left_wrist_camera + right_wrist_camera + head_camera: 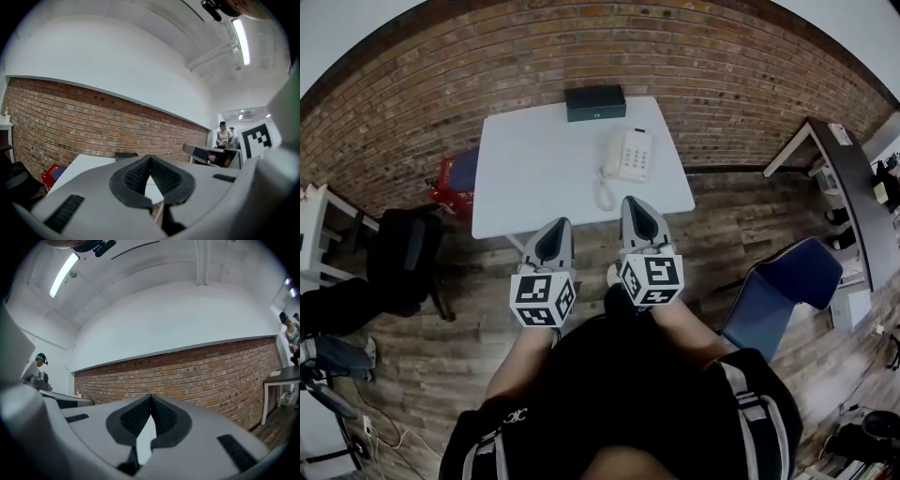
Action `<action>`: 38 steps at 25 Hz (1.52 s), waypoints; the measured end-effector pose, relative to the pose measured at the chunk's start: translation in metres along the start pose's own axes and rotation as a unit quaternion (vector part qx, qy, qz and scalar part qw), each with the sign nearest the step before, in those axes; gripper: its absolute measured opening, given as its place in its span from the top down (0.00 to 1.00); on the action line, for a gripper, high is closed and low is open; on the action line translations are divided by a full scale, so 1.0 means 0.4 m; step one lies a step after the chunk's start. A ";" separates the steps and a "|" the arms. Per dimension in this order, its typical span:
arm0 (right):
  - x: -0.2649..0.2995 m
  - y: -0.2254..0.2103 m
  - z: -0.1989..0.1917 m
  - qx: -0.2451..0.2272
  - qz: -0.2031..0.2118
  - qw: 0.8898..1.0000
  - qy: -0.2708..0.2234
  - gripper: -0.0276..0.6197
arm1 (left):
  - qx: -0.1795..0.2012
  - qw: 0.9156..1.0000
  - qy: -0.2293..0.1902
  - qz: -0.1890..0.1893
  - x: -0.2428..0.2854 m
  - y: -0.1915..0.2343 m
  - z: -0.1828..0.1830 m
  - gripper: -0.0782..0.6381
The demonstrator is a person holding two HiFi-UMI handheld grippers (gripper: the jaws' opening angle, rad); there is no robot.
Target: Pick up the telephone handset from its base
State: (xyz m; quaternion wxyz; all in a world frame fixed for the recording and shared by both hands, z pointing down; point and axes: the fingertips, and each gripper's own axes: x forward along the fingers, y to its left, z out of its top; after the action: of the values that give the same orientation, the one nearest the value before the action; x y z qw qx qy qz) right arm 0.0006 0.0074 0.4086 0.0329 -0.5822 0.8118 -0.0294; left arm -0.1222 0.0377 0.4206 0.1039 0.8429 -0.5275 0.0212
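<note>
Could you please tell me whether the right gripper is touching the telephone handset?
Apart. The head view shows bare table between the right gripper and the handset, which lies on its base.

Your left tongs (559, 225) and right tongs (632, 202) are pale grey with black ribbed pads (136, 176), and each carries a white cube (542, 298) printed with black square markers. The bench (534, 169) is plain white, the telephone base (636, 155) and its handset (607, 161) are off-white, and the box (594, 102) is very dark, near black. The wall (412, 94) is red-brown brick with pale mortar lines, the floor (431, 347) is grey-brown wood planks, and the chair (783, 281) is blue.
</note>
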 end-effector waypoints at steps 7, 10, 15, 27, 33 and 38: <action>0.127 -0.061 -0.020 0.009 0.001 1.000 0.007 0.96 | 0.000 1.000 0.012 0.000 0.135 0.043 0.006 0.89; 0.195 -0.098 -0.029 0.012 0.004 1.000 0.012 0.96 | -0.001 1.000 0.018 -0.001 0.206 0.060 0.014 0.89; 0.311 -0.180 -0.025 0.019 0.004 1.000 0.023 0.96 | -0.002 1.000 0.024 0.006 0.323 0.087 0.043 0.89; 0.559 -0.317 -0.052 0.020 0.035 0.998 0.049 0.96 | -0.010 0.999 0.042 0.029 0.594 0.137 0.068 0.89; 0.648 -0.380 -0.077 0.031 0.048 0.997 0.057 0.96 | -0.010 0.998 0.050 0.044 0.711 0.150 0.081 0.89; 0.696 -0.401 -0.129 0.042 0.043 0.995 0.084 0.96 | -0.012 0.997 0.064 0.046 0.759 0.164 0.076 0.89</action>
State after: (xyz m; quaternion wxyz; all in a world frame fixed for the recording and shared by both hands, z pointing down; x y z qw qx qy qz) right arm 0.0584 -0.3072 0.4683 -0.0099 -0.5400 0.8342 -0.1110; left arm -0.0489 -0.2645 0.4452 0.1468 0.8134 -0.5580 0.0735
